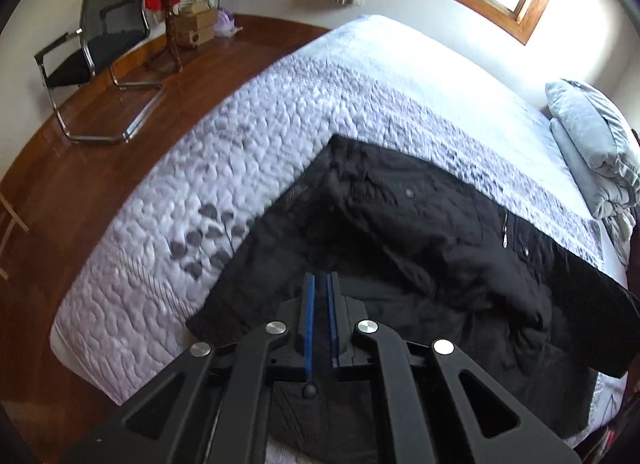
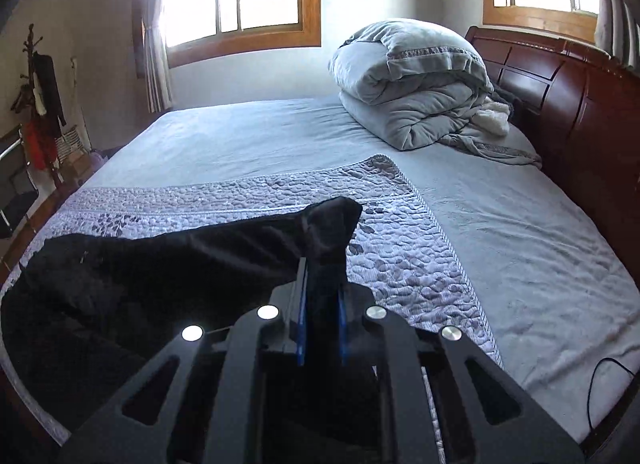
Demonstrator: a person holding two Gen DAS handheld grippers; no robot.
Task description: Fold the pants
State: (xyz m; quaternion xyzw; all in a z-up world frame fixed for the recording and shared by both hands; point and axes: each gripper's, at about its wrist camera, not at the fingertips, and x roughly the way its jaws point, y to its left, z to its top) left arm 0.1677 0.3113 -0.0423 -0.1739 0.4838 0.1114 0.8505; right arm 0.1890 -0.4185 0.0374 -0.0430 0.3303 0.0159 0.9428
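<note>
A wide bed (image 2: 520,248) with a dark red wooden headboard (image 2: 568,92) carries everything. A pale grey sheet (image 2: 248,136) covers the mattress. Across the near part lies a quilted lilac coverlet (image 2: 400,232) stitched in a pebble pattern with grey leaf prints; its scalloped edge runs across the sheet. Black pants (image 1: 420,224) lie spread on the coverlet, crumpled, one end lifted off the surface. Near the headboard sits a bulky folded grey duvet (image 2: 408,80), with a rumpled grey cloth (image 2: 488,148) trailing beside it. A thin black cable (image 2: 600,376) loops over the sheet at the near edge.
</note>
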